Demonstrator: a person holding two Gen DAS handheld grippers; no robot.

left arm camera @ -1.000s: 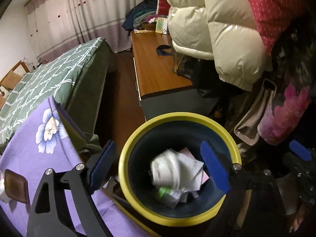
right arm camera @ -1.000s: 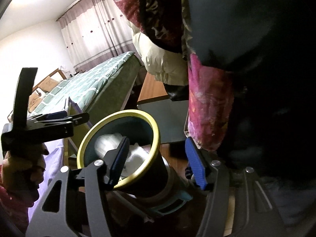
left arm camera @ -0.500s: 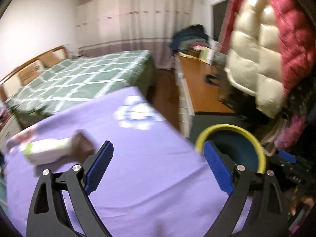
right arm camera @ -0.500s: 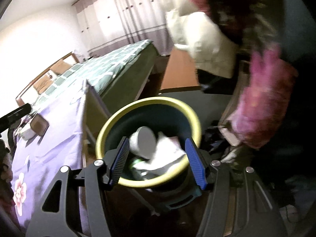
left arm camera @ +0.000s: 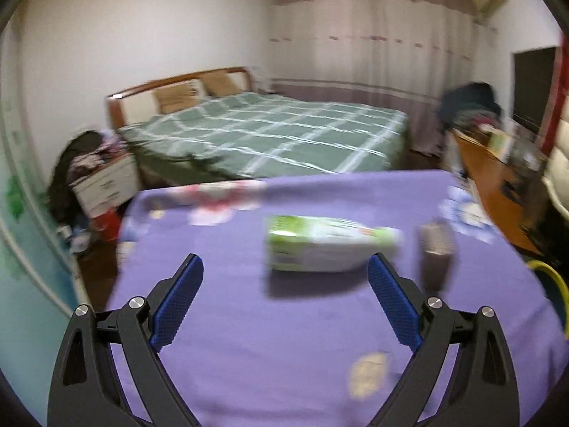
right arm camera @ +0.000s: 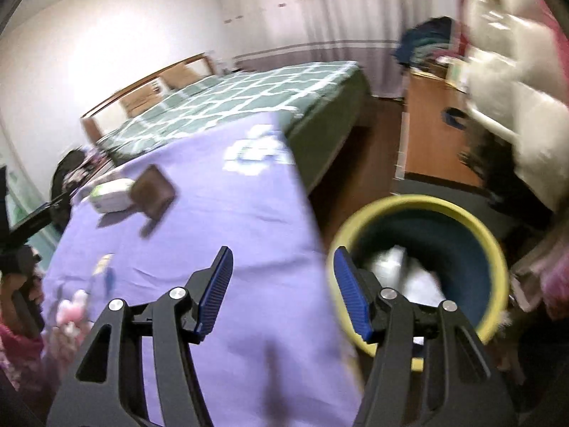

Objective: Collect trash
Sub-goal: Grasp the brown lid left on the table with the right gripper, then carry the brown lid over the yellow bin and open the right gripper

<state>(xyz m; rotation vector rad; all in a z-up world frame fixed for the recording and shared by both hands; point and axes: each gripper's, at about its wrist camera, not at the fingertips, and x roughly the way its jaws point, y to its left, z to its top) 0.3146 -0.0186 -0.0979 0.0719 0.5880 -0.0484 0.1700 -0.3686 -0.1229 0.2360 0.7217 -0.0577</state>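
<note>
A white and green packet lies on the purple tablecloth, with a brown box to its right. My left gripper is open and empty, just short of the packet. In the right wrist view the packet and brown box sit far left on the cloth. My right gripper is open and empty over the table's edge. The yellow-rimmed bin, dark inside, stands right of it with white paper trash in it. The bin's rim shows at the left view's right edge.
A bed with a green checked cover stands beyond the table. A wooden desk with clothes piled on it runs along the right wall. Puffy coats hang above the bin. A white drawer unit stands left of the bed.
My left gripper has swung from above the bin to over the table, now facing the packet. My right gripper has turned left, from the bin toward the table's edge.
</note>
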